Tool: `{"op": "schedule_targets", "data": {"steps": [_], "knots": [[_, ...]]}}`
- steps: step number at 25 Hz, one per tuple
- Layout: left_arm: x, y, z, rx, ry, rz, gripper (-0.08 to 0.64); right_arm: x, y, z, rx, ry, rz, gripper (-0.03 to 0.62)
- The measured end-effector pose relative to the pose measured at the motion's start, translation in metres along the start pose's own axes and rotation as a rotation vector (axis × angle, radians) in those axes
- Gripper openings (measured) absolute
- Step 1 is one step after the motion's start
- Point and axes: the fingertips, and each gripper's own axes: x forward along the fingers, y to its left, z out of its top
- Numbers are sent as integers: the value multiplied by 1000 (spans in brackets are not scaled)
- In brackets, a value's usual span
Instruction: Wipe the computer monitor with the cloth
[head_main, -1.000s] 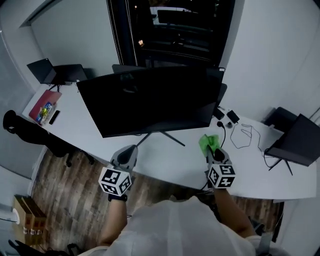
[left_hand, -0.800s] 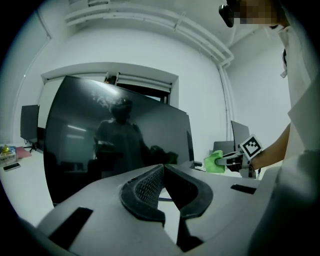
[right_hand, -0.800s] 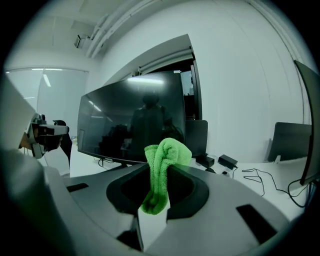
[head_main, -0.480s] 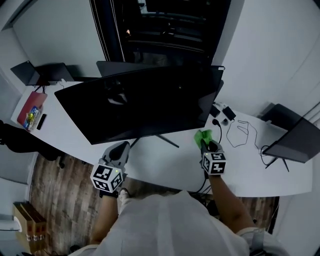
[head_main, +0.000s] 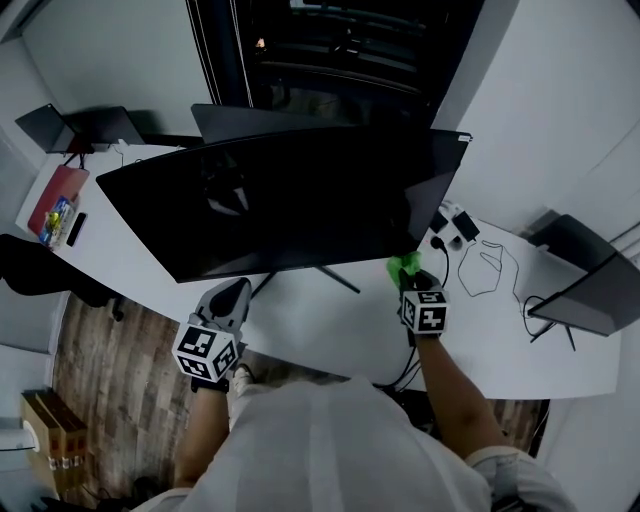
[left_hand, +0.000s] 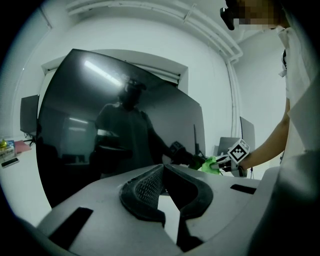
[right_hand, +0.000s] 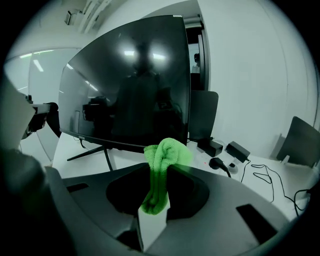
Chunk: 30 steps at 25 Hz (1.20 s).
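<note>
The right gripper (right_hand: 161, 169) pinches the green cloth (right_hand: 169, 152) between its jaws. The cloth's bunched top pokes out just below the monitor's (head_main: 290, 200) lower right corner; whether it touches the screen cannot be told. The left gripper (left_hand: 163, 167) has its jaws pressed together with nothing between them. It points at the monitor's lower left part, near its stand (head_main: 338, 280) on the white desk (head_main: 330, 325).

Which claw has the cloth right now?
The right claw: the green cloth is pinched between its jaws. The left claw is shut with nothing in it.
</note>
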Motion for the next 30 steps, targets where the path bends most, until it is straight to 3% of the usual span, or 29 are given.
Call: {"op": "schedule_targets", "data": {"steps": [9,30], "knots": [[-2,16,-1,-1,-1,2,17,16,22,4,7,15,31,71],[-55,98,-27,-29,19,-9,17,37,154,21,-77,46,115,71]]}}
